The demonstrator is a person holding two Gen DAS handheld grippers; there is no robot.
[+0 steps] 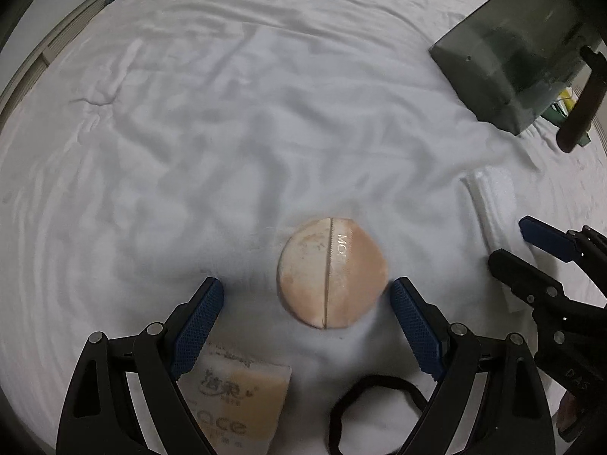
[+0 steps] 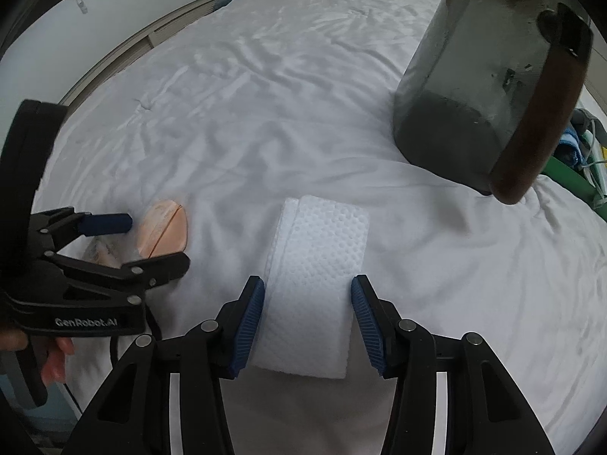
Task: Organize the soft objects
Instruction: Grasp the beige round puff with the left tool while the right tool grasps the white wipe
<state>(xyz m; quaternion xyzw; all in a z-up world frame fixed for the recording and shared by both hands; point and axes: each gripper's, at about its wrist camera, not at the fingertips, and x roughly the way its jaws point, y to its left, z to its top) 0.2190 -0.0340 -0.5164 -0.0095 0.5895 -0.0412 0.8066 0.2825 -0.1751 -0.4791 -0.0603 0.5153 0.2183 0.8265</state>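
A round peach powder puff [image 1: 332, 273] with a ribbon across it lies on the white bedsheet [image 1: 227, 132]. My left gripper [image 1: 307, 283] hangs over it, open, and the puff sits between the fingers, nearer the right one and untouched. Below it lie a tissue pack [image 1: 235, 405] and a black hair band [image 1: 375, 398]. My right gripper [image 2: 308, 281] is shut on a folded white dotted towel [image 2: 318, 265], with a pad on each long edge. The puff [image 2: 167, 227] and left gripper [image 2: 157, 242] show at the left of the right wrist view. The right gripper [image 1: 510, 240] shows at the left wrist view's right edge.
A dark grey bin [image 2: 455, 106] with a brown handle [image 2: 538, 125] stands on the bed at the far right. Green and blue clutter [image 2: 569, 174] lies past the bed's right edge. A hand [image 2: 57, 360] holds the left gripper. The bed frame [image 2: 151, 34] runs along the far left.
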